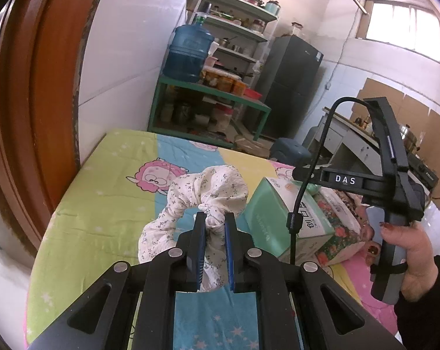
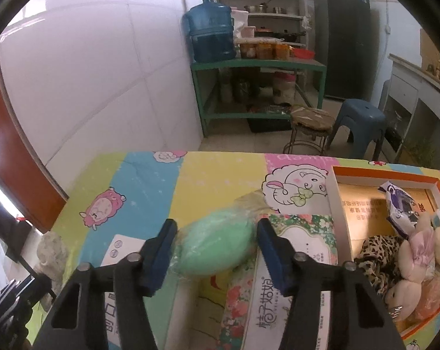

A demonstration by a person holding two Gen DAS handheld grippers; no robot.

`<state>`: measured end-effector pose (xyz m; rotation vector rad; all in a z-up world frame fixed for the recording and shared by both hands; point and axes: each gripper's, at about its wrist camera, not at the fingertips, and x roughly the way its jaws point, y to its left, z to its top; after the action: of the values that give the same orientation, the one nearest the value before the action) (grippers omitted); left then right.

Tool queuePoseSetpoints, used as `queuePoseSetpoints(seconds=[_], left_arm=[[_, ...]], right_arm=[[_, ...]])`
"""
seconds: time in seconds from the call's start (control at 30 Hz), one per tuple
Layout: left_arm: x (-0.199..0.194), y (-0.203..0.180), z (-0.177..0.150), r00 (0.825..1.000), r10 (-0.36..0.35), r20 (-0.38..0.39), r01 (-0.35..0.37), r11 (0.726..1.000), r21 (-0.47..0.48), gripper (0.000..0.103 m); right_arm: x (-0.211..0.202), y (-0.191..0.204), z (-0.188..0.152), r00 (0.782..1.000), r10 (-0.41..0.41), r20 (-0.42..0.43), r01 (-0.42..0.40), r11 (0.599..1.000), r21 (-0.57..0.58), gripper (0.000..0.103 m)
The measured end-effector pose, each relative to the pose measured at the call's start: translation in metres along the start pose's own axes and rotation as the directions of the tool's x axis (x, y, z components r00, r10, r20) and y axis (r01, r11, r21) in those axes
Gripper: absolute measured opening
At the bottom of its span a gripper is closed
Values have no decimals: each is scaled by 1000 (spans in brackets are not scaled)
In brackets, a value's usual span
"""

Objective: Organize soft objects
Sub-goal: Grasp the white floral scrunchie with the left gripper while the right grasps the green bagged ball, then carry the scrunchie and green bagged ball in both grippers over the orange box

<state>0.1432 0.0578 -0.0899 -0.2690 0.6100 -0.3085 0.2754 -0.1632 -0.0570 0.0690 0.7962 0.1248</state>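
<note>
My left gripper (image 1: 215,218) is shut on a white floral cloth with a gathered elastic edge (image 1: 211,183). The cloth hangs bunched above the cartoon-print sheet (image 1: 103,192). In the right wrist view my right gripper (image 2: 217,242) has its blue pads (image 2: 161,253) against both sides of a green soft lump in clear plastic wrap (image 2: 217,248). The lump rests across a mint box (image 2: 123,250) and a floral box (image 2: 301,242). A hand (image 1: 409,250) holds the right gripper's handle at the right of the left wrist view, where its fingertips are hidden.
An open orange-rimmed box (image 2: 341,204) at the right holds plush toys (image 2: 418,250), a leopard-print cloth (image 2: 377,250) and a purple packet (image 2: 400,204). A brown door frame (image 1: 30,102) stands at the left. Two stools (image 2: 360,119) stand beyond the sheet's far edge.
</note>
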Motion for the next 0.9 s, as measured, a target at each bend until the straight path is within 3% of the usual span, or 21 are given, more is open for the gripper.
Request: queuePoseSetpoints(seconds=[0.23, 0.53, 0.9], left_arm=[[-3, 0, -1, 1000, 4, 16, -4, 1000, -3, 12], [-7, -2, -1, 999, 18, 31, -17, 1000, -6, 12], [-23, -21, 2, 998, 13, 61, -15, 999, 35, 12]], right_arm=[[-10, -3, -2, 999, 43, 34, -44, 999, 28, 48], [-38, -8, 0, 988, 108, 108, -114, 993, 43, 48], [-81, -12, -1, 973, 138, 184, -144, 989, 22, 48]])
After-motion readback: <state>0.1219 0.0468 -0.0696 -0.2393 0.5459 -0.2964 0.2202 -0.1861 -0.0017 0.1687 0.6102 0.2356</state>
